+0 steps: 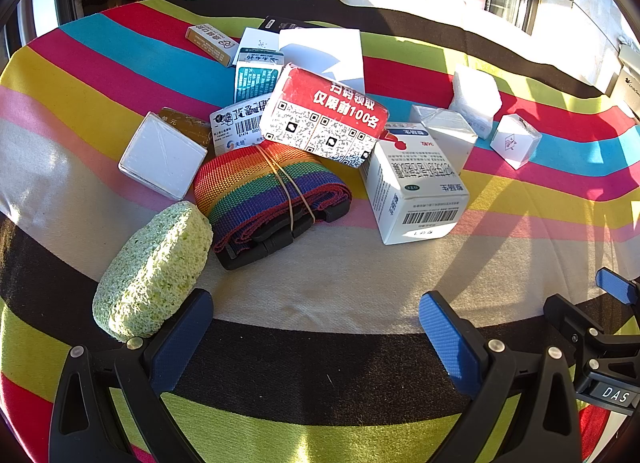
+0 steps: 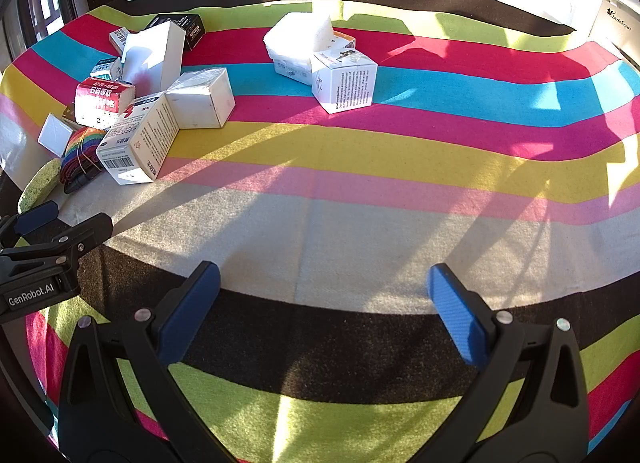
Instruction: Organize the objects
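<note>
Two pairs of tongs are held low over the near edge of the desk, the left tongs (image 1: 316,327) and the right tongs (image 2: 324,303), both spread wide with nothing between the blue pads. A jumble of small things is seen heaped toward the left edge of the striped cloth (image 2: 360,223). Nearest the left tongs lies the green sponge (image 1: 154,273), just beside the left pad; it is judged light and squashy, best pinched across its narrow middle. Touching it is the folded rainbow strap (image 1: 268,195), bound by a rubber band, soft but with a hard black buckle; a grip across the banded bundle would be favoured. The white barcode carton (image 1: 416,191) and red QR box (image 1: 328,115), which leans on the pile, are taken for thin card, light and easily crushed, so flat opposite faces would be squeezed gently. Well apart, toward the far middle, a small printed box (image 2: 344,83) touches a white foam block (image 2: 298,37).
</note>
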`<state>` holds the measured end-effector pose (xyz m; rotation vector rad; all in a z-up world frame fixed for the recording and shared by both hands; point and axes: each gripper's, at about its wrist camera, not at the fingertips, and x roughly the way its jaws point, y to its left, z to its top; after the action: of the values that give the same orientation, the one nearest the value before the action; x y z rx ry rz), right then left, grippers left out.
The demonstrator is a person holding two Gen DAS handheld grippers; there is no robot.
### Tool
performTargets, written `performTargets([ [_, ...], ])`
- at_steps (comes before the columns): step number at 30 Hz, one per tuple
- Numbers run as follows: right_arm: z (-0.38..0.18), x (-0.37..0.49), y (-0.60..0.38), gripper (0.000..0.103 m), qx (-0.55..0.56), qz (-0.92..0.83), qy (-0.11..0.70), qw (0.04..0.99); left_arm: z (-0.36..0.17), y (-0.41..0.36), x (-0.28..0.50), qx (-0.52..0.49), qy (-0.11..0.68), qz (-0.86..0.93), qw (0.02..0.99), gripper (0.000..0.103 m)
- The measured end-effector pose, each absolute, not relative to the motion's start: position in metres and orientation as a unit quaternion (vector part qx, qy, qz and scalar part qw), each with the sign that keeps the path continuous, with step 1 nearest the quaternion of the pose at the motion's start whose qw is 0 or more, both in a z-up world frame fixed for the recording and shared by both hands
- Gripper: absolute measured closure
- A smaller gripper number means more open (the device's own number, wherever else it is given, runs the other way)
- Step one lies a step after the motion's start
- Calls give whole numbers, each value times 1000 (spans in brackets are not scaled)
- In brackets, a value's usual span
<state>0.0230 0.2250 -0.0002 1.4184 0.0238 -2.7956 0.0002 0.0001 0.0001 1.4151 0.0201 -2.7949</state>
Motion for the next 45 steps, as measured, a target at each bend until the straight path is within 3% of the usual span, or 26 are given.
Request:
performTargets([
  [35,-2,20,222,0,452,-892,6,-2,1,5,-2,452,8,-892,9,0],
  [41,7,14,221,0,463,-883,5,74,7,-5,18,531,9,-847,30,0],
  [45,26,11,183,0,437,-889,29,134,23,-38,92,459,-31,-884,84,0],
])
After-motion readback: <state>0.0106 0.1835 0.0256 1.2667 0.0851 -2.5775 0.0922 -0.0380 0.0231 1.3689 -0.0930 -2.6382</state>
